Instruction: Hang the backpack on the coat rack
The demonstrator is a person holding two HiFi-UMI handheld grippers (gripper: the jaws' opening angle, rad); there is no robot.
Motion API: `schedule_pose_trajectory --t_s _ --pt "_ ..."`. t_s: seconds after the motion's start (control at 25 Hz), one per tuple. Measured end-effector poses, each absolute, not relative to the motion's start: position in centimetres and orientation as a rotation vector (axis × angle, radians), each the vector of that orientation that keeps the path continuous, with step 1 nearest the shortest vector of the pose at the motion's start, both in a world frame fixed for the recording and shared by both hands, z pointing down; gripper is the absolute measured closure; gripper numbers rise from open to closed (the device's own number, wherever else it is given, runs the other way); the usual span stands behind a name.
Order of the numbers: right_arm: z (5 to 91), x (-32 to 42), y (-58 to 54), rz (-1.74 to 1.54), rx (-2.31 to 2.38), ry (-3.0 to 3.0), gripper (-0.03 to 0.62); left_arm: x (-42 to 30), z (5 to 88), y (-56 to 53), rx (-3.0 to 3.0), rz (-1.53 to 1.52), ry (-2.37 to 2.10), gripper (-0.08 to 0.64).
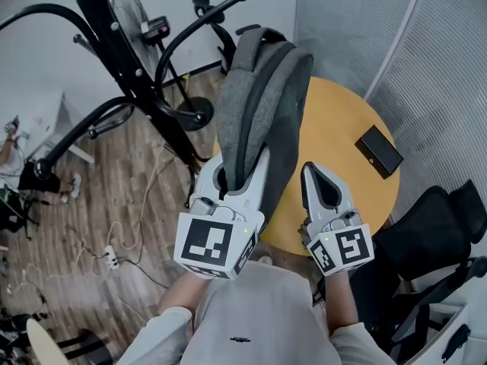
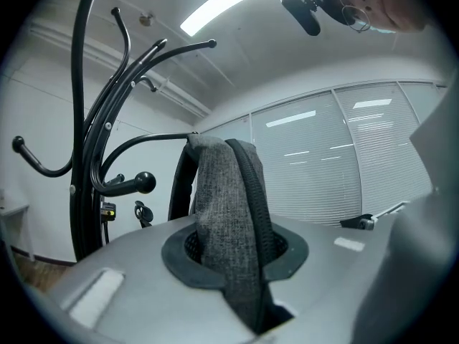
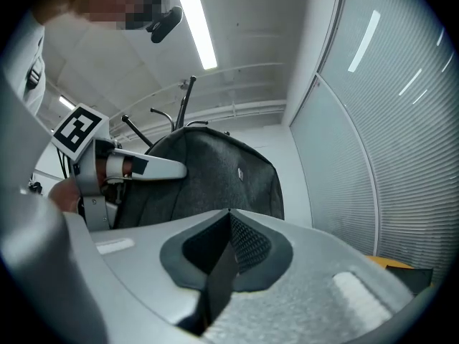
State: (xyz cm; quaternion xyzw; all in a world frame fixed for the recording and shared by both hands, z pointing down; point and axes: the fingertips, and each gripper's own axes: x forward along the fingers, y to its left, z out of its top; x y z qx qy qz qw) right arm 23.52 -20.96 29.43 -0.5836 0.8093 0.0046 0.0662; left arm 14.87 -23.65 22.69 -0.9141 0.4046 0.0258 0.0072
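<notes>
Claws nearest, 2 total. The left claw [image 1: 237, 175] is clamped on a grey, black-edged strap of the backpack [image 1: 259, 105]; strap fills the gap betw. pads in left gripper view. The right claw [image 1: 312, 175] sits just right of the pack w/ a sliver of counter [image 1: 350, 120] showing between. Its jaws are together at the tips. Thin dark band runs along their seam in right gripper view; can't tell if webbing or only the slit.

Backpack, 1: held upright, clear of the counter, over its left edge. Not on any hook.

Counter, 1: round, yellow wood. Near edge lies under the claws. Right edge is close to the blind-covered wall [image 1: 441, 90], so little room that side. Black box [image 1: 378, 150], 1: flat on counter nr right edge, well apart from pack. Black chair [image 1: 434, 226], 1: at counter's near-right rim.

Left of counter is open wood floor [image 1: 99, 204] w/ loose cables and 1 power strip [image 1: 111, 258].

Coat rack [image 1: 129, 74], 1: black, standing on floor left of counter. At least 4 curved arms w/ ball ends. Closest arm end [image 1: 204, 116] is just left of pack, no contact seen. A higher arm end is up-left of pack's far end. Fan [image 1: 129, 10], 1: beyond rack, by the white wall.
</notes>
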Motion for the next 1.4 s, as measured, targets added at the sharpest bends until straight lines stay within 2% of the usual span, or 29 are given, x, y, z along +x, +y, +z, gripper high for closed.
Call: schedule_pose_trajectory --t_s 0.96,1.4 --pt "28.2 23.1 -21.3 0.047 -1.743 2.436 0.591 15.3 16.4 -27.5 -2.781 0.222 1.313 0.461" --pt "28.5 23.8 -20.7 0.038 -1.774 2.424 0.591 14.2 17.5 -28.9 -2.773 0.226 1.494 0.460"
